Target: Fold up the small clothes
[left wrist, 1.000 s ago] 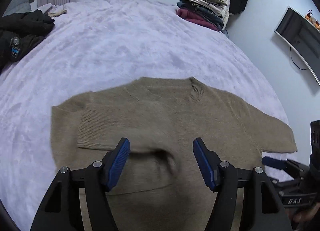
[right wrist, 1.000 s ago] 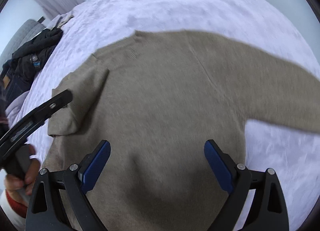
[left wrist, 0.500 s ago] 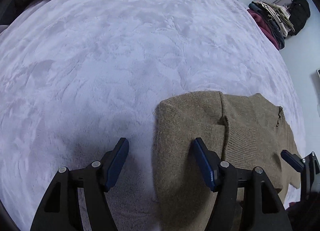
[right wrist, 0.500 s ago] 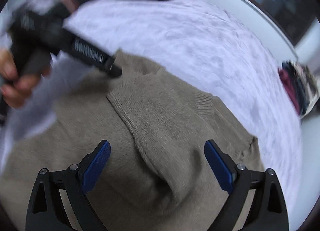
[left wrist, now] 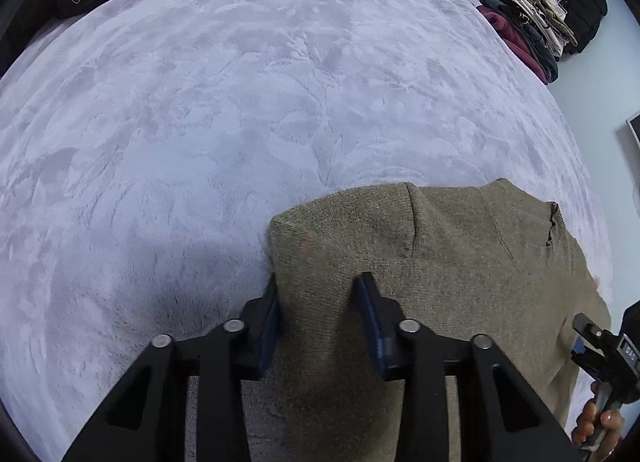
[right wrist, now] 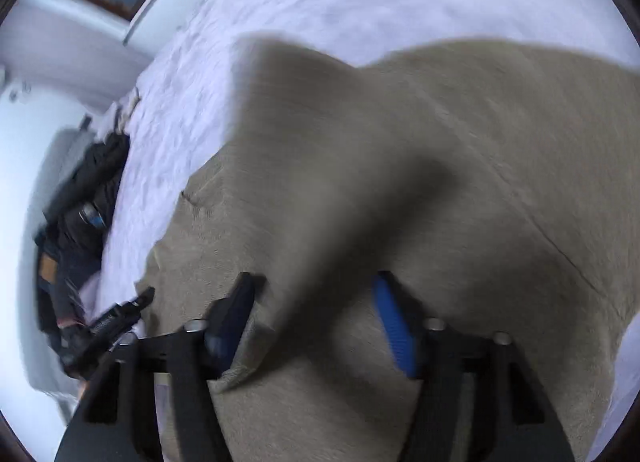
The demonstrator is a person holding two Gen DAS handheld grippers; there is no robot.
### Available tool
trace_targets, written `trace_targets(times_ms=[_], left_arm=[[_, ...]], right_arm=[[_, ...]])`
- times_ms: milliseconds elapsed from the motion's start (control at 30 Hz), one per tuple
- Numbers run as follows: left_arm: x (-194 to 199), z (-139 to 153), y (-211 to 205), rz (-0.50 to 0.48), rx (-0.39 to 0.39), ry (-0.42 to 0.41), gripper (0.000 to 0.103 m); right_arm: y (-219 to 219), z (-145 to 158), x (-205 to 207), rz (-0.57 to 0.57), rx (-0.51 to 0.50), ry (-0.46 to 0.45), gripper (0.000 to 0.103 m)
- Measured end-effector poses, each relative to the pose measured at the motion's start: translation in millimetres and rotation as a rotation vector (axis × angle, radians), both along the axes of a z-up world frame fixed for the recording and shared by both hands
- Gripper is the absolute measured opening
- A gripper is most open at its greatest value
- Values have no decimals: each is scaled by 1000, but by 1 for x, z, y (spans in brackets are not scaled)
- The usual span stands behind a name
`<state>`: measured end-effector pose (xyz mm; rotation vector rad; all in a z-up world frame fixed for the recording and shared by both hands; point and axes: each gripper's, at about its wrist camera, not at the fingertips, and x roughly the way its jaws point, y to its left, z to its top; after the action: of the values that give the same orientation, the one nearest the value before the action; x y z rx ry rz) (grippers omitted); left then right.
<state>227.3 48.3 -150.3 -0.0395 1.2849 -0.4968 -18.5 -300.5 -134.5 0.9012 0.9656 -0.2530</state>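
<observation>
On lilac bedspread (left wrist: 200, 122): one tan sweater (left wrist: 440, 262), two claws.

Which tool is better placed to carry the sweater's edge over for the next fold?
Left, probably. The left tool straddles the sweater's folded edge, in sharp view. The right tool's view is blurred, its grip unclear.

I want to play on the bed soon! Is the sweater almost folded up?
Not yet. Done: one sleeve is folded in over the tan sweater. In hand: the left gripper pinches the sweater's folded edge, and the right gripper has cloth between its fingers, rising in a blurry flap. Left: the body is mostly spread on the purple blanket, so more folds remain.
</observation>
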Motion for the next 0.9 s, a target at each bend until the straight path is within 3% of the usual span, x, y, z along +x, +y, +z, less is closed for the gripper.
trace_targets(times_ms=[100, 133, 167, 200, 233, 300, 400, 467, 567, 600, 633, 667, 700, 767, 900], left_arm=[[0, 2, -1, 7, -3, -11, 12], [-1, 4, -1, 13, 4, -19, 10], [0, 7, -3, 21, 4, -28, 9], [0, 11, 0, 32, -3, -36, 9], [1, 16, 4, 42, -17, -46, 9], [4, 20, 10, 47, -33, -55, 9], [6, 9, 13, 38, -1, -63, 9], [7, -1, 15, 41, 0, -59, 10], [8, 2, 24, 93, -21, -36, 15], [6, 8, 27, 99, -11, -40, 23], [3, 14, 28, 104, 12, -53, 42], [-1, 21, 32, 108, 30, -67, 51], [-6, 27, 38, 103, 15, -71, 59], [-20, 33, 44, 58, -28, -24, 59], [-48, 23, 32, -21, -11, 35, 59]], right_arm=[[-5, 5, -2, 8, 6, -17, 67], [-8, 3, 3, 3, 17, -13, 67], [-14, 0, 7, -16, 38, -4, 60], [-20, -4, 9, -42, 71, -6, 25], [-25, -4, 12, -63, 105, -17, 6], [-27, 8, 18, -40, 121, -88, 7], [-17, 36, 30, 91, -11, -149, 7], [-21, 28, 29, 100, -47, -109, 7], [-37, -6, 19, 79, -82, 23, 13], [-43, -14, 14, 71, -47, 21, 13], [-46, -13, 5, 48, -16, -2, 15], [-48, -10, -1, 31, -17, -2, 24], [-46, -4, -8, 22, -24, 0, 40], [-39, 6, -21, 24, 6, -12, 56], [-7, 4, -25, 96, 141, -44, 56]])
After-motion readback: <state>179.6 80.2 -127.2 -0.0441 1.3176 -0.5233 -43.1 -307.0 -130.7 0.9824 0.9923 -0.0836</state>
